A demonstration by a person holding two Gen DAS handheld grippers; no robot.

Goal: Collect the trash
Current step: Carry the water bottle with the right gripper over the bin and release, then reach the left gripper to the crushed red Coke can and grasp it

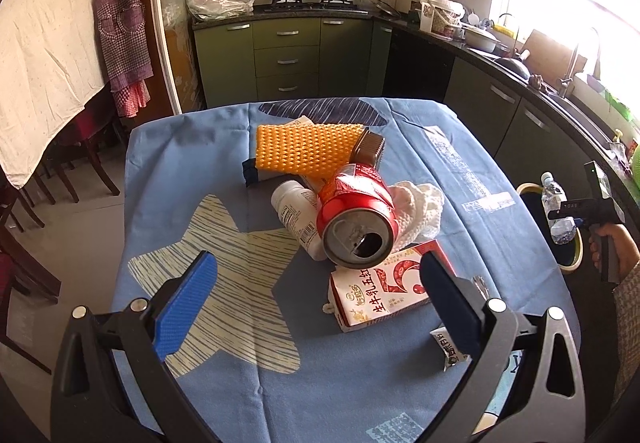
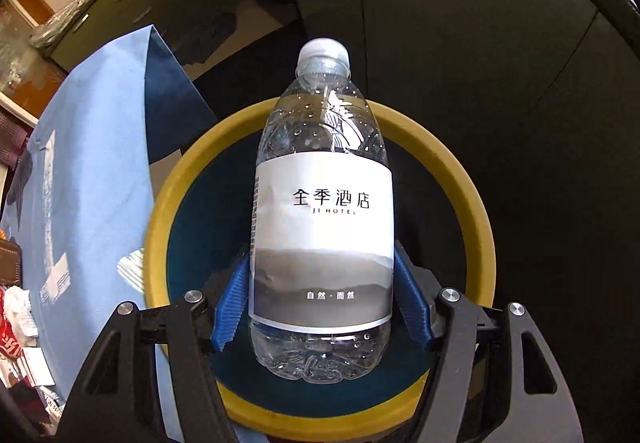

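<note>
Your right gripper (image 2: 322, 303) clamps the water bottle (image 2: 323, 203) directly over the yellow-rimmed bin (image 2: 472, 179), so I judge release comes next, while your left gripper (image 1: 316, 299), jaws spread and empty, faces the red can (image 1: 354, 223) at 12 o'clock.

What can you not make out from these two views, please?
- Bin contents: right wrist view, hidden by the water bottle in the right gripper.
- Item under the orange knobbly mat: left wrist view, mostly covered.
- Sachet: left wrist view, half behind the open left gripper.
- White bottle label: too small.
</note>
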